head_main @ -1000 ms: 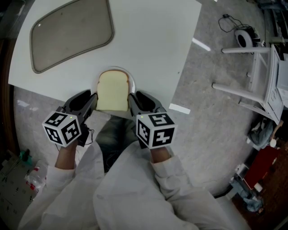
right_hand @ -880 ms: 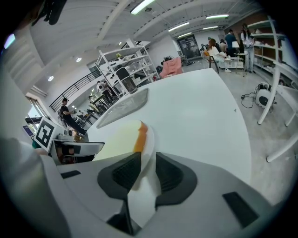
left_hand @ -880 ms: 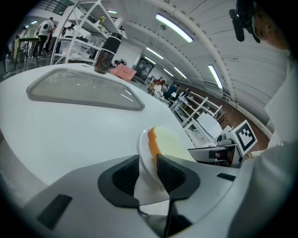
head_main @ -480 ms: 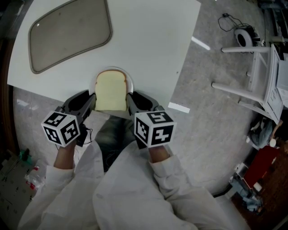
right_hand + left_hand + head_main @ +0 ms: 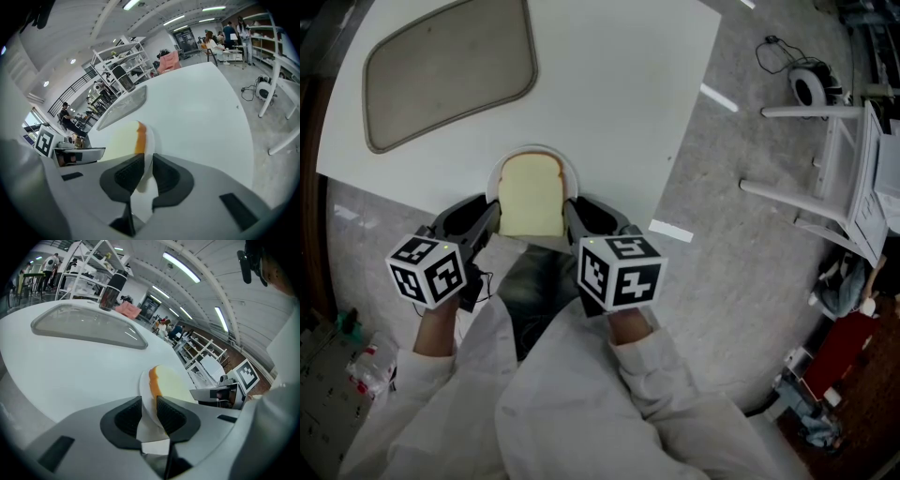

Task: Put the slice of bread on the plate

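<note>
- Bread [image 5: 532, 195] sat on the plate [image 5: 574, 174]; my right claw [image 5: 572, 212] gripped one rim, my left claw [image 5: 492, 215] had just been closing on the other.
- Next, I judged: a level lift.

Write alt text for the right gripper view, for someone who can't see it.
The right gripper's dark ribbed fingers pinch the rim of a white round plate carrying a pale slice of bread with an orange-brown crust. Beyond lie a white table and a translucent oval tray.
</note>
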### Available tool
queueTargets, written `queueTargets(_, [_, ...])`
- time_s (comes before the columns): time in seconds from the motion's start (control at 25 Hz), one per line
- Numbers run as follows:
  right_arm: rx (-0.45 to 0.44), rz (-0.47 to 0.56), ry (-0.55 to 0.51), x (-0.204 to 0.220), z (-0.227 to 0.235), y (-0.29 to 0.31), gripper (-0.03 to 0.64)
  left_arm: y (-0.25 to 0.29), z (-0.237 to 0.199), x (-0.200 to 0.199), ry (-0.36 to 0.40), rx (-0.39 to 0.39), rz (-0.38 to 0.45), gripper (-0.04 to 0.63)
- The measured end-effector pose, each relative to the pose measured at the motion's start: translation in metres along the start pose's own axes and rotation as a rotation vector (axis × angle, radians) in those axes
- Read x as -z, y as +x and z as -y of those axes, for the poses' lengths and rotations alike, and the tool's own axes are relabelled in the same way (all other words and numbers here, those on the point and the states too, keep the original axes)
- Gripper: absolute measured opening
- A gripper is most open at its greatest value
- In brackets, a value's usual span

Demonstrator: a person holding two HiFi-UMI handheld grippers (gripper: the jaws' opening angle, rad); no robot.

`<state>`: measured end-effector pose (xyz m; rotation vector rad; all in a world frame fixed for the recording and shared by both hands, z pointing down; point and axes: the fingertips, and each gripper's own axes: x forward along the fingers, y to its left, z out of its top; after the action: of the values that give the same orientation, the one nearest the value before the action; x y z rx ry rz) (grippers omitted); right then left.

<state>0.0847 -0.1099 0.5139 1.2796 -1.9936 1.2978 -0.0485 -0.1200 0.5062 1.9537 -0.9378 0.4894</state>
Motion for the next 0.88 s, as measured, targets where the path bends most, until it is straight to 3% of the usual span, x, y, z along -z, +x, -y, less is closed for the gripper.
queueTargets(0.88, [-0.107, -0.041, -0.070, -0.009, -0.011, -0.011, 0.063, -0.024, 0.016, -0.005, -0.098, -0.075, 0.148, 0.103])
